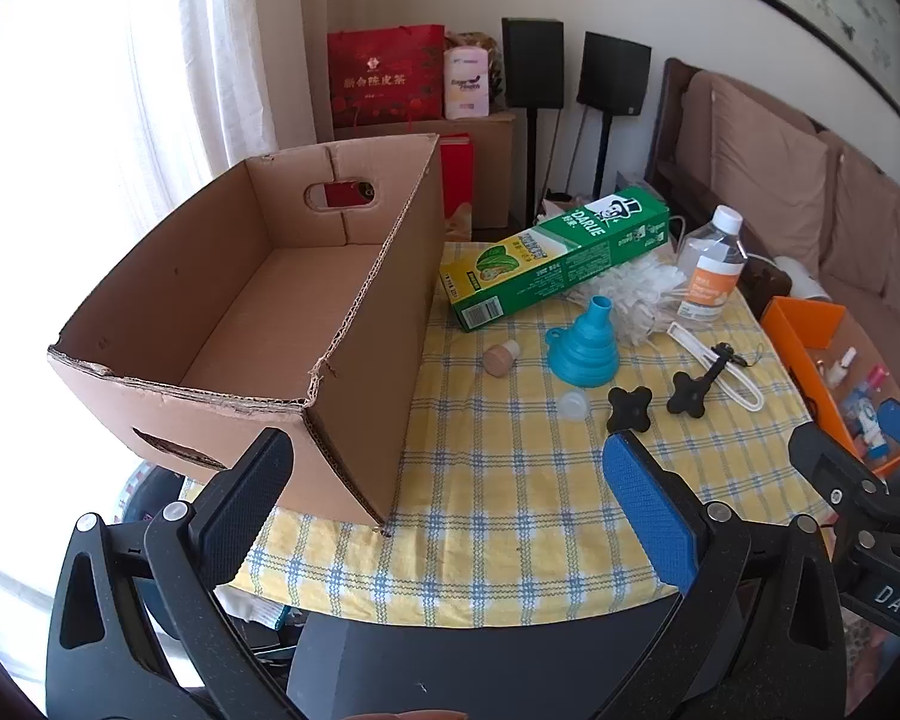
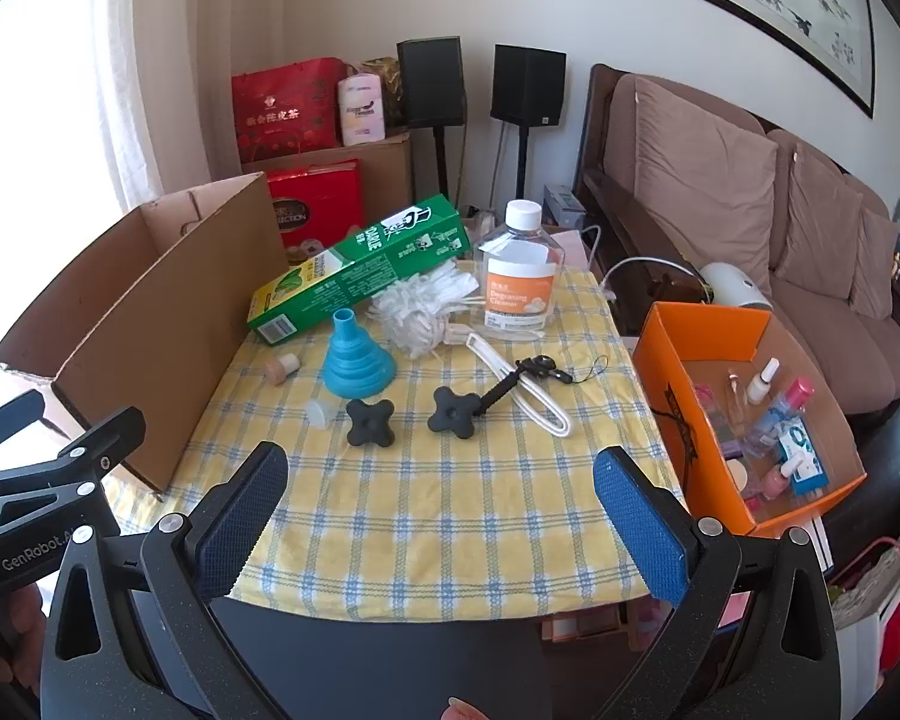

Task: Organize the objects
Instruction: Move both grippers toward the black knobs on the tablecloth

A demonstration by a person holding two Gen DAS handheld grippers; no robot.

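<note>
Both tools hang spread wide and empty above the near edge of the yellow checked tablecloth (image 2: pixel 450 516): the left gripper (image 1: pixel 444 498) faces the near right corner of the empty brown cardboard box (image 1: pixel 258 324) at the table's left edge, the right gripper (image 2: pixel 441 498) the clutter. Straight ahead of the right gripper, the nearer one, sit a black cross-shaped knob (image 2: pixel 371 422) and a black knobbed rod (image 2: pixel 468 408), its long axis slanting away to the right. Beyond stand a blue collapsible funnel (image 2: pixel 354 360) and a green toothpaste carton (image 2: pixel 360 267).
</note>
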